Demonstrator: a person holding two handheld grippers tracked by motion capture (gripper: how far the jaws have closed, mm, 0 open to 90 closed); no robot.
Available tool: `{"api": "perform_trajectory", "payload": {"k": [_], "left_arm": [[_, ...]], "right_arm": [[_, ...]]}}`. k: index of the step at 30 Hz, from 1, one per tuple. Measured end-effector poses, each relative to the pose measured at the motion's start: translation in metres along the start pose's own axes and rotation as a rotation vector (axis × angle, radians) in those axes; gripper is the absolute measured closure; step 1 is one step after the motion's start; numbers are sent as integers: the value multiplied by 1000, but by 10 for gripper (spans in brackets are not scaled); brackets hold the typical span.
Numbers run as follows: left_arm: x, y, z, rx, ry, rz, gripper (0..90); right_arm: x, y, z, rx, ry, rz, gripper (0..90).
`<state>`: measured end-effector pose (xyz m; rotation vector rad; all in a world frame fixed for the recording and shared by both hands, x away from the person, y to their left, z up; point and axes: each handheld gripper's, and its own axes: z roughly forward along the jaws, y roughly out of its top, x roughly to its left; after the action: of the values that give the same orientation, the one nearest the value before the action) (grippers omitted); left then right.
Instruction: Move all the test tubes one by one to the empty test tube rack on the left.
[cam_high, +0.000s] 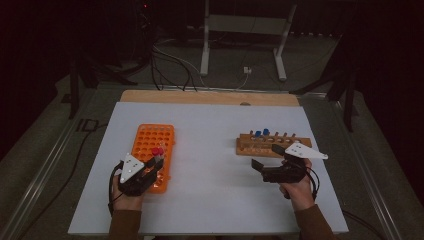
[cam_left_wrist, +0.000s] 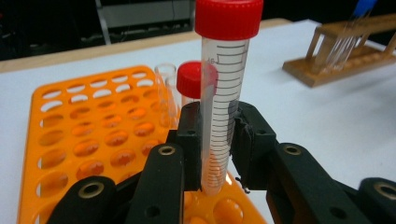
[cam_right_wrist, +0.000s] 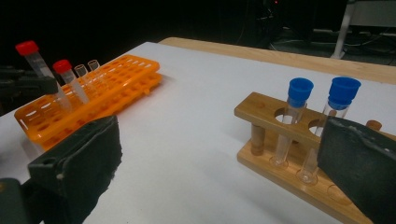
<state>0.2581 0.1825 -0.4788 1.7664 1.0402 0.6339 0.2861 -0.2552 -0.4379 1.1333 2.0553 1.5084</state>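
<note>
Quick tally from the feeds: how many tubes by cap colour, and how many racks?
Red-capped tubes: 2, one clamped in the left gripper, one in the orange rack
Blue-capped tubes: 2
Uncapped tubes: 2
Racks: 2, orange and wooden
Total: 8

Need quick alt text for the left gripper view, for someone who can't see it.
The left gripper is shut on a red-capped graduated tube, held upright with its tip just above a hole of the orange rack. A second red-capped tube stands in the rack behind it, and a wooden rack sits far right on the white table.
</note>
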Motion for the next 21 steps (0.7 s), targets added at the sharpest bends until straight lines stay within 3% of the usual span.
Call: {"api": "perform_trajectory", "payload": {"k": [11,21], "left_arm": [[-3,-5,13,154,31,16,752],[-6,-6,16,197,47,12,756]], "right_arm": [[0,-1,1,6,-1,3,0],[0,-2,2,11,-2,1,0]]}}
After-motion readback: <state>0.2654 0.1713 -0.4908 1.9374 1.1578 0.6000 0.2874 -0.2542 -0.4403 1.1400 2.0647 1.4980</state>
